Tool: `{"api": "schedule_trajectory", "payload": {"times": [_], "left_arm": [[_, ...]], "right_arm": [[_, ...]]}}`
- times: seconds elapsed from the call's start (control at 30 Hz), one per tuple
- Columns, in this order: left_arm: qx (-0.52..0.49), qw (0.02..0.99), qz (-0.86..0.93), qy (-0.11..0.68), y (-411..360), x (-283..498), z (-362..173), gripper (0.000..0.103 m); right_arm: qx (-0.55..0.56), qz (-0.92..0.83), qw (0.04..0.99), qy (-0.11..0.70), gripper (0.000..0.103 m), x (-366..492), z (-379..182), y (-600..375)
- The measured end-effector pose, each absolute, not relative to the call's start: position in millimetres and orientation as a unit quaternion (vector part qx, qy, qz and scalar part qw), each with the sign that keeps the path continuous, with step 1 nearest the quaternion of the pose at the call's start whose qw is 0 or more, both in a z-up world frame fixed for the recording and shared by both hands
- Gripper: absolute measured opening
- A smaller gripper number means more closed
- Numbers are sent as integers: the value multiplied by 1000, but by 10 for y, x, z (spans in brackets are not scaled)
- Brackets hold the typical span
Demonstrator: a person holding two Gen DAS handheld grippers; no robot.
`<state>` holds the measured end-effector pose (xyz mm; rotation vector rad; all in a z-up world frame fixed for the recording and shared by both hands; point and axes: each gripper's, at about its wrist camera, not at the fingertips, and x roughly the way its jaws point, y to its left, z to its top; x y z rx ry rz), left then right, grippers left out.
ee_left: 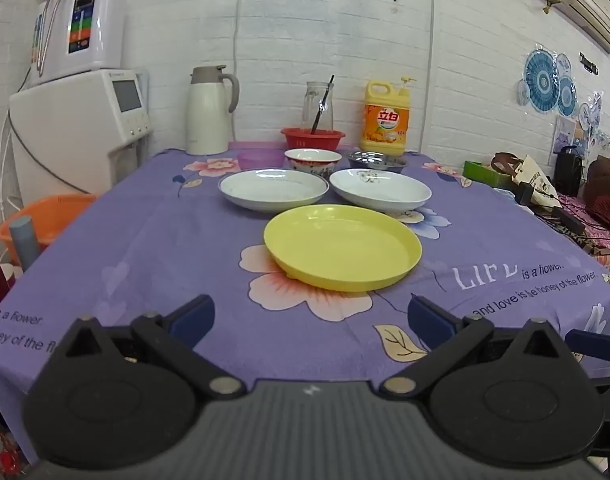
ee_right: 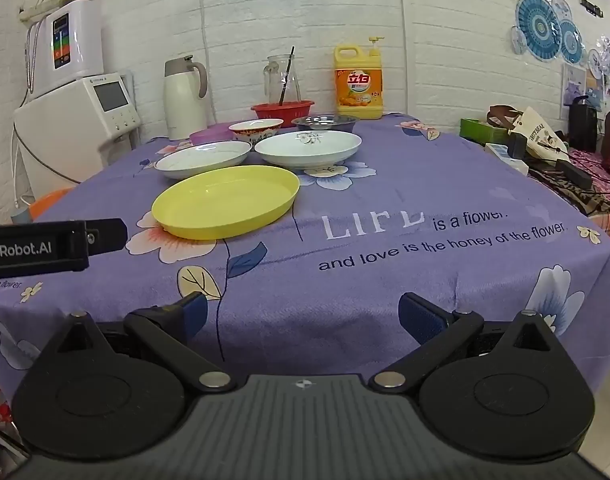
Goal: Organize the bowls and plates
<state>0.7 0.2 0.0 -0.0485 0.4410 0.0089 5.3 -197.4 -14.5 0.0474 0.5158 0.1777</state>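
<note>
Both the left gripper and the right gripper hover with fingers spread apart and holding nothing, over the near edge of a purple flowered tablecloth. Beyond them lies a yellow plate. Farther back sit two white plates side by side, then a patterned bowl, a purple bowl to its left and a metal bowl to its right.

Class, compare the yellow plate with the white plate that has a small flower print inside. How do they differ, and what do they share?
The yellow plate is plain and flat-bottomed with a low upright rim; the white flower-print plate curves like a shallow dish. The yellow plate lies nearest the grippers; the white flower-print plate lies behind it, to the right. Both are round, empty and upright on the purple tablecloth.
</note>
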Motion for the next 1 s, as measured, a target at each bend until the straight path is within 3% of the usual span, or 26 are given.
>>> {"api": "schedule_trajectory", "payload": {"times": [0.6, 0.67, 1.0], "left_arm": [[-26, 975, 0, 219, 40, 149, -266, 103], [-27, 975, 0, 221, -3, 42, -53, 103], [-27, 975, -2, 221, -5, 34, -47, 103]], "right_arm": [[18, 88, 963, 254, 103, 67, -167, -1968], [18, 87, 963, 253, 103, 58, -157, -1971], [17, 88, 963, 253, 103, 54, -159, -1982]]}}
